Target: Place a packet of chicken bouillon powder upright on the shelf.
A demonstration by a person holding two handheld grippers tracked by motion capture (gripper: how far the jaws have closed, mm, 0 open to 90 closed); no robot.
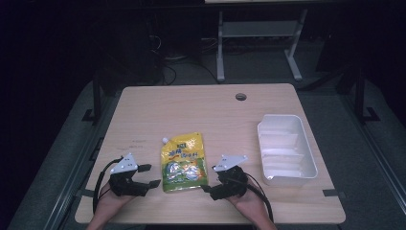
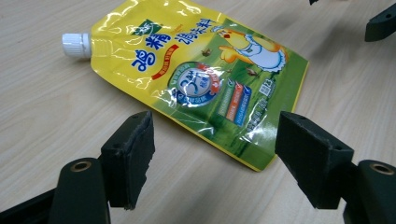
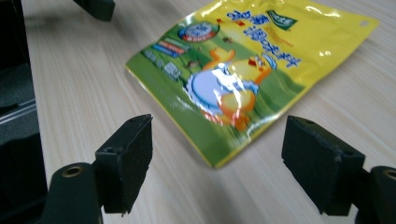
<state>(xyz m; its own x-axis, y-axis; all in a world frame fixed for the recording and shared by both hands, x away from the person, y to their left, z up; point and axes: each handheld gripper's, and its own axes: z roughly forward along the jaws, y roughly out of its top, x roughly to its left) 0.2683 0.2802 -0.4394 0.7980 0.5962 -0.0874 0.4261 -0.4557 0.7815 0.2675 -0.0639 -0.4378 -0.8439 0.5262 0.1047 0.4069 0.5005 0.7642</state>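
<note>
The yellow spouted seasoning pouch [image 1: 184, 162] lies flat near the table's [image 1: 201, 108] front edge between left gripper [image 1: 146, 175] and right gripper [image 1: 211, 178], both wide-jawed and empty, flanking it for a two-sided pickup

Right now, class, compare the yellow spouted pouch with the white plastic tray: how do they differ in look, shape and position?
The yellow spouted pouch is glossy, printed in yellow and green, and has a white cap; the white plastic tray is plain white. The pouch lies flat and thin; the tray is a walled, open-topped box that looks empty. The pouch sits between the left gripper and the right gripper; the tray stands off to the right. Both rest on the wooden table.
</note>
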